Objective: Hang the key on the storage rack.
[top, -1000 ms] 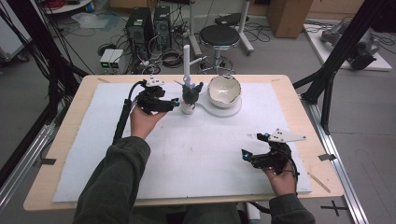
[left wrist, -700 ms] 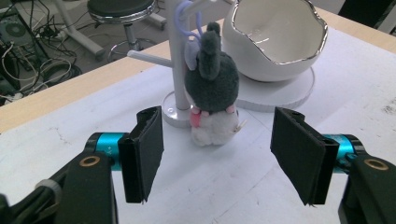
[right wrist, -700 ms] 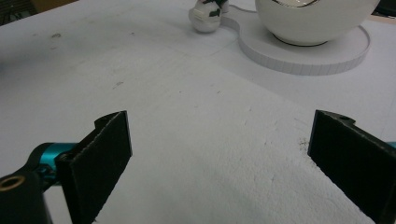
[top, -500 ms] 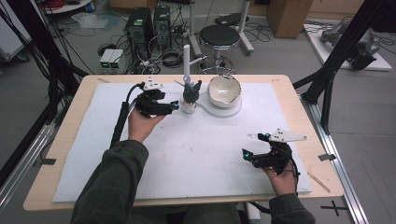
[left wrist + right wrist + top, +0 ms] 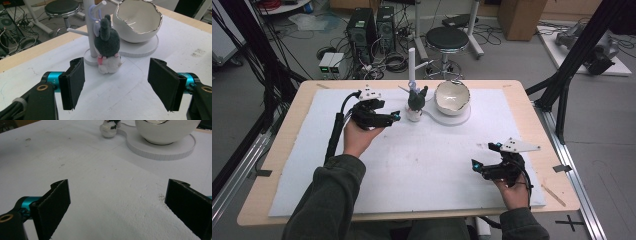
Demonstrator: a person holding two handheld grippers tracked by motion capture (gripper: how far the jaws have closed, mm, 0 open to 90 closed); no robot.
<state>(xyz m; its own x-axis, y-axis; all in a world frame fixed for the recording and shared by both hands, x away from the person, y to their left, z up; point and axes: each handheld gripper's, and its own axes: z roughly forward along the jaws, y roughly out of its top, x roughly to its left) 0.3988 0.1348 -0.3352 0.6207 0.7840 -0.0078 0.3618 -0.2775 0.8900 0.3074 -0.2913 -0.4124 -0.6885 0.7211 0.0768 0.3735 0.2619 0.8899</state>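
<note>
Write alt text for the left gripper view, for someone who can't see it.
A small grey and white plush toy hangs from a white peg stand, just beyond the open left tongs. Behind it, a white eggshell-shaped bowl sits on a round white base on the white table cover.

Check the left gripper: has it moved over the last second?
Yes. The left gripper has backed away from the white peg stand, toward the person, leaving a wider gap in the high view. Its jaws are open, facing the plush toy.
</note>
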